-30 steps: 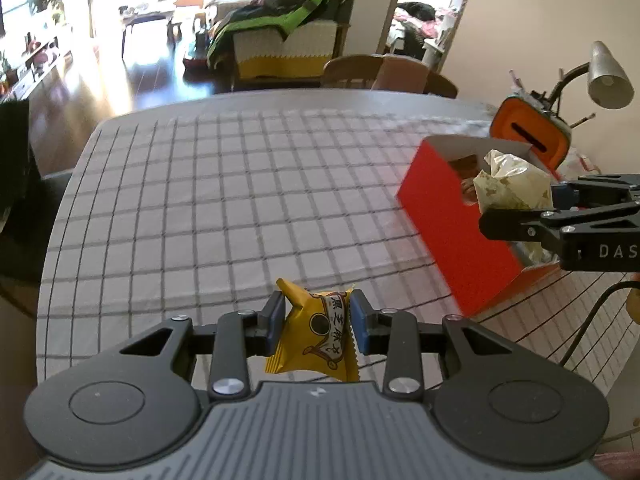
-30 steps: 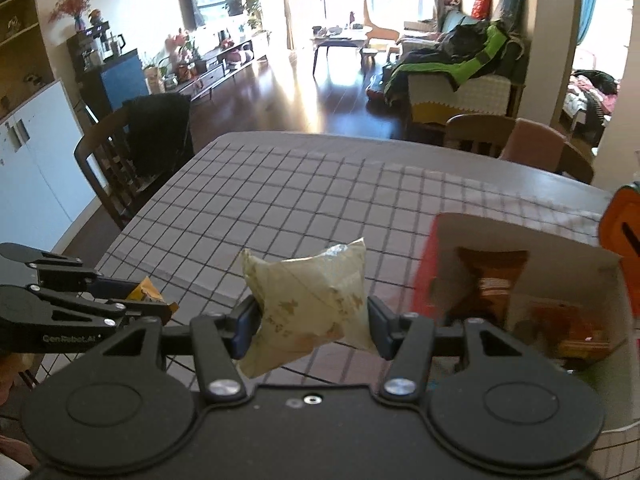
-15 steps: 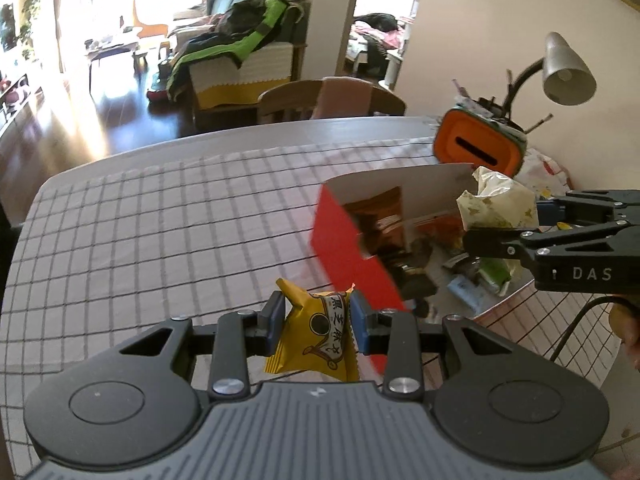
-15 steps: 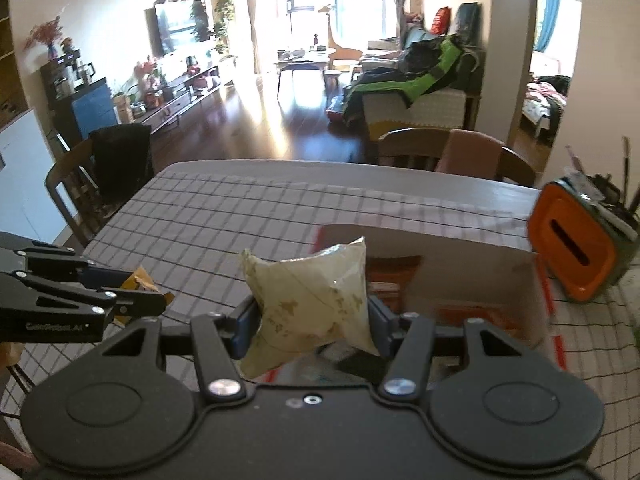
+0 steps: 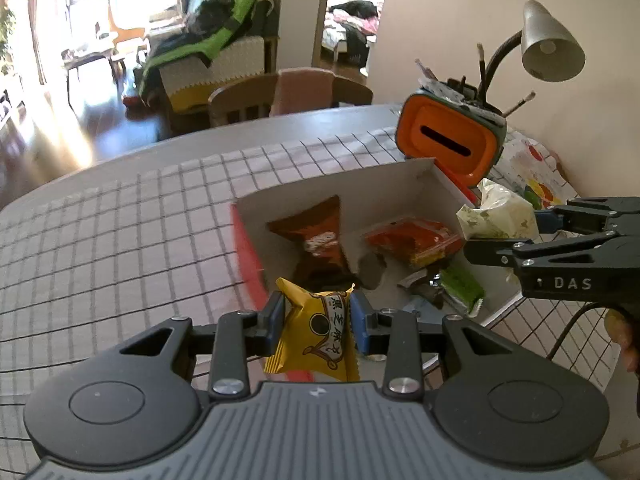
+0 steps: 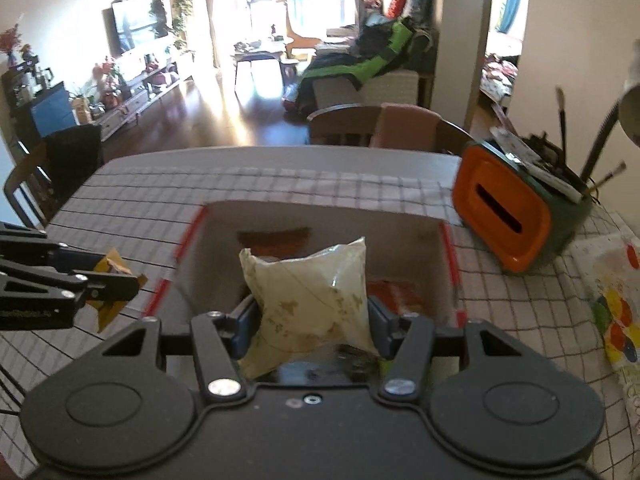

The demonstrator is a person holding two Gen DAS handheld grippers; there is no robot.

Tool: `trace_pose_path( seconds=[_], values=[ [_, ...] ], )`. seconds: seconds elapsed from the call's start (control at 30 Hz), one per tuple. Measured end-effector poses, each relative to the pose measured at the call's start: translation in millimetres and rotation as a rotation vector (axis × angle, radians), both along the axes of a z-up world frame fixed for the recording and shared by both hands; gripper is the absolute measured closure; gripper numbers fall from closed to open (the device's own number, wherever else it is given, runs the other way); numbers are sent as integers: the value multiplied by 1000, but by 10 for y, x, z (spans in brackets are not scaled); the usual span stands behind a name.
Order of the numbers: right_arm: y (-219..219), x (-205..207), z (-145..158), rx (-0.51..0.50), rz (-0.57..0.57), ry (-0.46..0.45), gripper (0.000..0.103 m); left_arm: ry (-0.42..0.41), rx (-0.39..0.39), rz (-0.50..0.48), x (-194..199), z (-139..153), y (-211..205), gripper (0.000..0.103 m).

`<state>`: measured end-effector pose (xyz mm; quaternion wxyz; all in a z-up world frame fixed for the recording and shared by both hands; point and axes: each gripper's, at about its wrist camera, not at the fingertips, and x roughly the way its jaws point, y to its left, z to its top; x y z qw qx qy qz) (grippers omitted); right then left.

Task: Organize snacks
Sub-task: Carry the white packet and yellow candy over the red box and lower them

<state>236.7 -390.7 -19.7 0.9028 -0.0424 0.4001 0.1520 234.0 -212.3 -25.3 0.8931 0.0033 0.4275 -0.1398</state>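
Observation:
My left gripper (image 5: pixel 317 318) is shut on a yellow snack packet (image 5: pixel 314 336), held over the near left edge of the red box (image 5: pixel 246 244). My right gripper (image 6: pixel 308 326) is shut on a pale cream snack bag (image 6: pixel 310 308), hanging above the box's open top (image 6: pixel 320 210). Inside the box lie a brown packet (image 5: pixel 316 232), an orange-red packet (image 5: pixel 414 240) and a green one (image 5: pixel 460 288). The left wrist view shows the right gripper (image 5: pixel 508 236) with its cream bag (image 5: pixel 498 210) over the box's right side. In the right wrist view the left gripper (image 6: pixel 120 280) holds the yellow packet (image 6: pixel 110 266) left of the box.
An orange-fronted organiser (image 5: pixel 448 142) with brushes stands behind the box, beside a grey desk lamp (image 5: pixel 550 46). A colourful printed bag (image 6: pixel 612 300) lies at the right. The checked tablecloth (image 5: pixel 120 232) stretches left of the box. Chairs (image 6: pixel 384 128) stand at the far edge.
Both grippers have travelled to the right with their snacks, from beside the box's left side to over its open top; its contents have come into view. Neither grip has altered.

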Motion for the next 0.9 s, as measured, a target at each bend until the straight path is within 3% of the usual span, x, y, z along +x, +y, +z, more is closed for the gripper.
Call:
trace_pose_path(
  seconds=[0.33, 0.5, 0.9],
  values=[
    [-371, 215, -390, -77, -12, 62, 47, 106, 38, -20, 366, -357, -424, 69],
    [-358, 379, -567, -117, 7, 82, 47, 148, 68, -23, 510, -508, -565, 69],
    [-174, 840, -720, -100, 66, 121, 47, 217, 79, -45, 662, -670, -818, 69]
  ],
)
